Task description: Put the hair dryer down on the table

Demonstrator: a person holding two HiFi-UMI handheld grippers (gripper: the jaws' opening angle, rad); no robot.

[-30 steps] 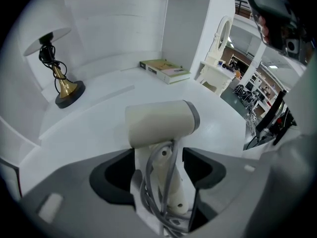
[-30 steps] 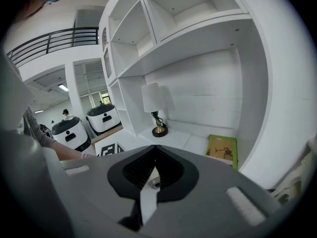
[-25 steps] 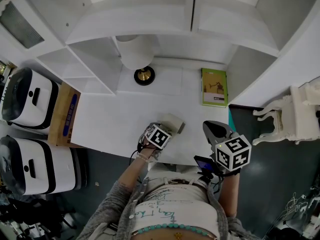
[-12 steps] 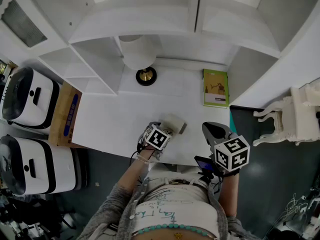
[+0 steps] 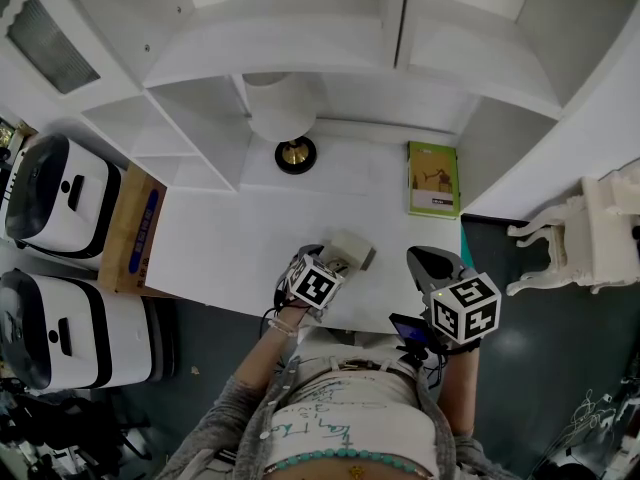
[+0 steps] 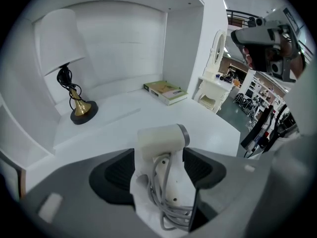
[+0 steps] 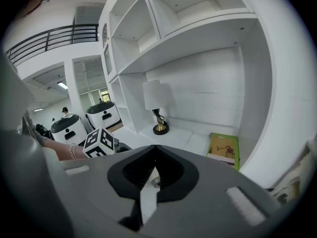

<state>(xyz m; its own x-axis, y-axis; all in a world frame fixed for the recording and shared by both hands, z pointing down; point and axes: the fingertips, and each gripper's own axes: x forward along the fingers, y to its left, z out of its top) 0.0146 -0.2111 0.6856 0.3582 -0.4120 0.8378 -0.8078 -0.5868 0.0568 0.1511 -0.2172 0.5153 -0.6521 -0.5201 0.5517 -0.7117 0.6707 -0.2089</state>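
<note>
The hair dryer (image 5: 349, 248) is cream white with a grey nozzle ring, and its cord is coiled along the handle (image 6: 166, 192). My left gripper (image 5: 335, 260) is shut on that handle, one jaw on each side, over the near edge of the white table (image 5: 230, 238). In the left gripper view the dryer's barrel (image 6: 161, 139) lies crosswise just past the gripper (image 6: 159, 168). Whether the dryer touches the tabletop cannot be told. My right gripper (image 5: 432, 264) is at the table's near right corner, and its jaws (image 7: 154, 170) are shut on nothing.
A lamp with a brass base (image 5: 294, 154) stands at the back of the table, and a green book (image 5: 433, 178) lies at the back right. White shelves rise behind. A cardboard box (image 5: 130, 230) and two white machines (image 5: 55, 190) are on the left, and a white chair (image 5: 590, 230) on the right.
The left gripper has edged slightly toward the table's near edge with the hair dryer still in it. The right gripper has stayed put.
</note>
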